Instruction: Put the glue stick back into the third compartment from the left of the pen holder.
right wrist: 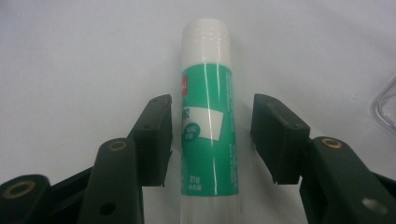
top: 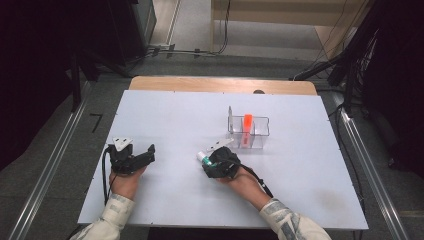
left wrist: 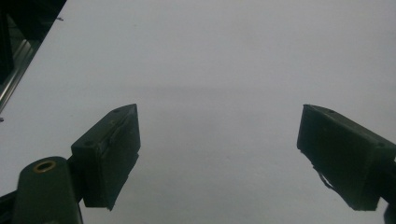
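Near edge first: two sleeves in from the bottom, one hand per tong. Left tongs (top: 150, 152) parked on the table (top: 165, 115), jaws spread wide, nothing but bare white surface between them in the left gripper view. Released, idle, well apart from the action.

Right tongs (right wrist: 212, 135) low over a glue stick (right wrist: 208, 121), green label w/ white cap, lying flat on the table. Stick sits lengthwise between the jaws, cap end pointing away past the jaw tips. Left pad just beside the stick, maybe brushing it; clear gap on the right pad side. Not clamped yet, so released, not gripping. From the high view, stick (top: 202, 157) pokes out at the front of the right tongs (top: 212, 161), cap end toward the left tongs.

Farther out, just beyond the right tongs: clear plastic box (top: 260, 131) w/ compartments, orange item (top: 247, 126) standing in it. Corner of the box (right wrist: 385, 109) also at the far right of the right gripper view.
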The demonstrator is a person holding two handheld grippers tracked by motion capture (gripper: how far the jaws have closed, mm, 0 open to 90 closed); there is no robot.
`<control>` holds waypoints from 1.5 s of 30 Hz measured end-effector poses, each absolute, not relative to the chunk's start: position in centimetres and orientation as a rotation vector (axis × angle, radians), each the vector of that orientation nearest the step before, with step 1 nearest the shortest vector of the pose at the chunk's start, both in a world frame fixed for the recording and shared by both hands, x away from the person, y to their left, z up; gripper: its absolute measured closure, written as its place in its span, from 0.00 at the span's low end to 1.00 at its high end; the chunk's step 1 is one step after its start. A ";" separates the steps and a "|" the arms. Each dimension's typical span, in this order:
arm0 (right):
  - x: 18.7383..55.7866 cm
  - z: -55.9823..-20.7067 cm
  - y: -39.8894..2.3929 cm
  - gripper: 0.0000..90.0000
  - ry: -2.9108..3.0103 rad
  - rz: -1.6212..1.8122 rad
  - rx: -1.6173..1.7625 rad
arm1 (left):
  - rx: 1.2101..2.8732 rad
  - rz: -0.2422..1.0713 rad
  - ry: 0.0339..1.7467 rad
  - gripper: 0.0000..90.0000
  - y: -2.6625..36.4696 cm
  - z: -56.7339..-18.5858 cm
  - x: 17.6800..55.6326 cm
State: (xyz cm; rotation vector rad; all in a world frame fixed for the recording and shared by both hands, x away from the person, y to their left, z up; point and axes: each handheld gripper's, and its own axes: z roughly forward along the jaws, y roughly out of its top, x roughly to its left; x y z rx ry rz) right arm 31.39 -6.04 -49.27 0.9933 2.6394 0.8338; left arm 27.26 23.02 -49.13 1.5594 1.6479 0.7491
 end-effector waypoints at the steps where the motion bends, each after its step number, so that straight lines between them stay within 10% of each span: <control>1: 31.4 -49.2 -6.0 0.53 2.641 0.827 0.993 | 1.560 0.749 1.648 0.15 23.0 -49.1 27.3; 45: 31.1 -49.1 -5.6 0.71 2.634 0.787 0.945 | 1.559 0.745 1.646 0.15 23.1 -49.1 27.3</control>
